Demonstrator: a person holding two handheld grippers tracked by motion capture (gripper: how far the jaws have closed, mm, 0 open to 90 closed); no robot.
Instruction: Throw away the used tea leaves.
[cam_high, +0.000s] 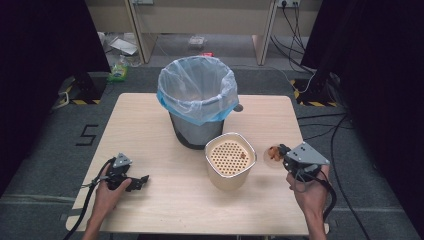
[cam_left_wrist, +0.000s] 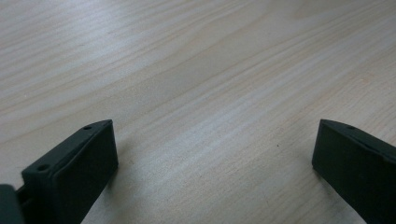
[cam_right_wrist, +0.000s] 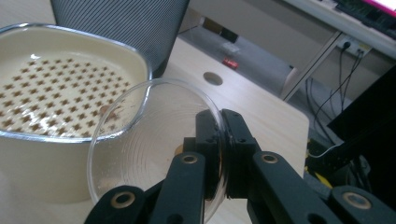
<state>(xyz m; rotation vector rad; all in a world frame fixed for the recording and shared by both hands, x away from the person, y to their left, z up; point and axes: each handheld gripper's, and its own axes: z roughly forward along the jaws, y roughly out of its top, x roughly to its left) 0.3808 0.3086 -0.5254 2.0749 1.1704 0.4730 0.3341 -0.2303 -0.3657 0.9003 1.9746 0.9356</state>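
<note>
A clear glass bowl (cam_right_wrist: 140, 144) is tilted toward a cream container with a perforated strainer insert (cam_right_wrist: 56, 93). My right gripper (cam_right_wrist: 223, 140) is shut on the bowl's rim. In the high view the bowl (cam_high: 272, 154) hangs just right of the container (cam_high: 230, 159), with an orange-brown bit at it, and the right gripper (cam_high: 286, 154) holds it from the right. My left gripper (cam_high: 142, 181) rests low on the wooden table (cam_high: 150, 125) at the front left, jaws wide open over bare wood (cam_left_wrist: 215, 140), with nothing between them.
A grey waste bin lined with a pale blue bag (cam_high: 197, 97) stands behind the container, mid-table. The bin's mesh wall (cam_right_wrist: 116, 23) rises just beyond the container. A round hole (cam_right_wrist: 213, 78) sits in the tabletop. Cables and a desk lie on the floor behind.
</note>
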